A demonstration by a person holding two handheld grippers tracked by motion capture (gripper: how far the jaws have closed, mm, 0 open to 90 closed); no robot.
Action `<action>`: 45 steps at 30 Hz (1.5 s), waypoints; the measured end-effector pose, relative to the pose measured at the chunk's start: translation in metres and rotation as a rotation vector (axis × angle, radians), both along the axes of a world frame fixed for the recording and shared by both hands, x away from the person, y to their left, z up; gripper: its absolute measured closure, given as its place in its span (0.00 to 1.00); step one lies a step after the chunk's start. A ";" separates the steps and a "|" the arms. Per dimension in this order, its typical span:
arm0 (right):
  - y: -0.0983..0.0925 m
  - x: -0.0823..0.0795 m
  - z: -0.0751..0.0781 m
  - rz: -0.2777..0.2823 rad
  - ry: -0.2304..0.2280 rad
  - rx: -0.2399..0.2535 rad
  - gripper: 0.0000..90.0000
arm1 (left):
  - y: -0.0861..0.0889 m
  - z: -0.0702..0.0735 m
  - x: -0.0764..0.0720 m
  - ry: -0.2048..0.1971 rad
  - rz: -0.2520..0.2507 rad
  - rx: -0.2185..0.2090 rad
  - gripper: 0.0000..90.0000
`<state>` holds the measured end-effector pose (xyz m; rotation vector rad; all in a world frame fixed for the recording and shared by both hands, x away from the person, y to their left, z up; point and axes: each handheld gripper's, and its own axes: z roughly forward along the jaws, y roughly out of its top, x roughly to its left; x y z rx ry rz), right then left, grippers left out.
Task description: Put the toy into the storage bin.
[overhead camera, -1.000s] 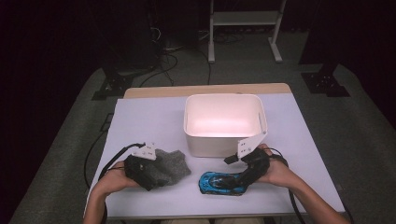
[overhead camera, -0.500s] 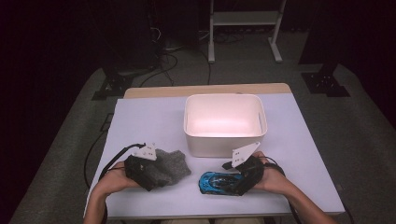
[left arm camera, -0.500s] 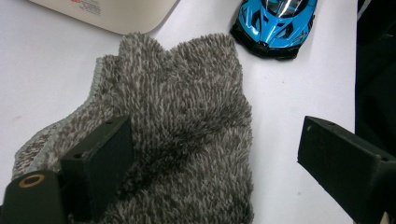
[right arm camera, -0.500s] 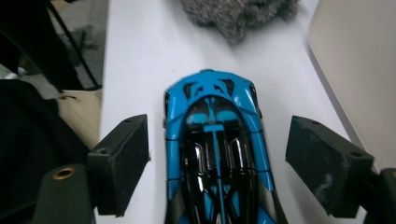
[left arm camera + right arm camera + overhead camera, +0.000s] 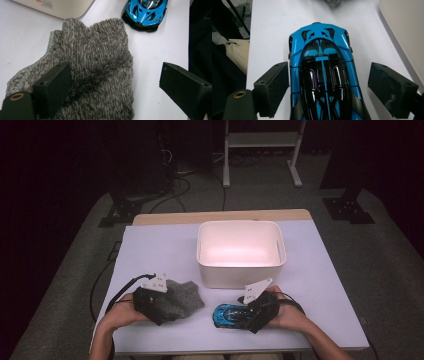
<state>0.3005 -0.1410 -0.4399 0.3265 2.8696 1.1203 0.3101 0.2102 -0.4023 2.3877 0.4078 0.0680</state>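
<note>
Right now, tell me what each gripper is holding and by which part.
Nothing is held. The right gripper straddles the blue toy car, open jaws clear of its sides. The left gripper is open over the grey fuzzy cloth.

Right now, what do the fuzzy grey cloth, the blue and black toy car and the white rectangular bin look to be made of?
Fuzzy grey cloth: soft knitted or fleece textile, matte; long shaggy fibres and a ribbed knit edge show. Blue and black toy car: glossy painted shell with sharp highlights, either plastic or die-cast metal. White rectangular bin: probably moulded plastic, with smooth satin walls, rounded corners and a rolled rim.
</note>
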 end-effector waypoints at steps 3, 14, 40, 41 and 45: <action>0.003 0.000 -0.003 0.006 0.002 -0.006 0.17 | 0.000 0.000 0.000 -0.001 -0.001 0.000 0.11; 0.013 -0.001 -0.015 0.009 -0.023 -0.057 0.14 | 0.000 0.001 0.000 0.000 -0.007 0.002 0.11; 0.016 -0.003 -0.014 0.015 -0.049 -0.055 0.16 | -0.001 -0.001 -0.001 0.010 -0.010 0.004 0.11; 0.016 -0.002 -0.015 0.016 -0.045 -0.055 0.17 | -0.001 -0.001 -0.001 0.010 -0.010 0.005 0.11; 0.015 -0.002 -0.015 0.034 -0.042 -0.045 0.22 | -0.001 0.000 -0.001 0.008 -0.011 0.004 0.11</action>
